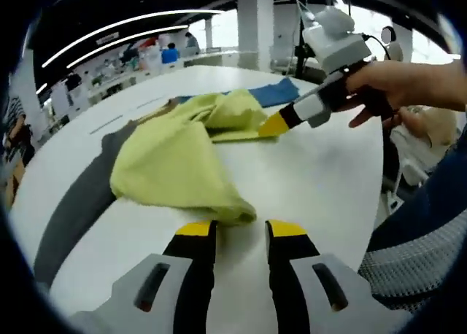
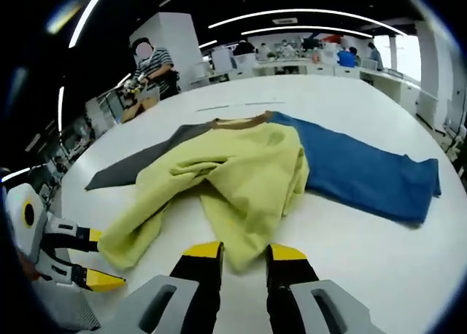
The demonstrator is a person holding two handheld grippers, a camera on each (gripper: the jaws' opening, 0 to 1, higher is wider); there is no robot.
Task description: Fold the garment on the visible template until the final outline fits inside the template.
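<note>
A garment lies rumpled on the white table, its yellow-green part folded over a blue part and a grey part. My left gripper is open, and a corner of the yellow cloth lies just ahead of its tips. It also appears in the right gripper view, where the left gripper stands open beside the sleeve end. My right gripper is open, and the yellow-green cloth reaches down between its tips. The blue part spreads flat to the right, the grey part to the left. The right gripper's yellow tip touches the cloth's far fold.
A hand holds the right gripper from the right. A person in a striped top stands beyond the table's far left edge. Benches and people fill the background. A mesh chair back sits near the table's right edge.
</note>
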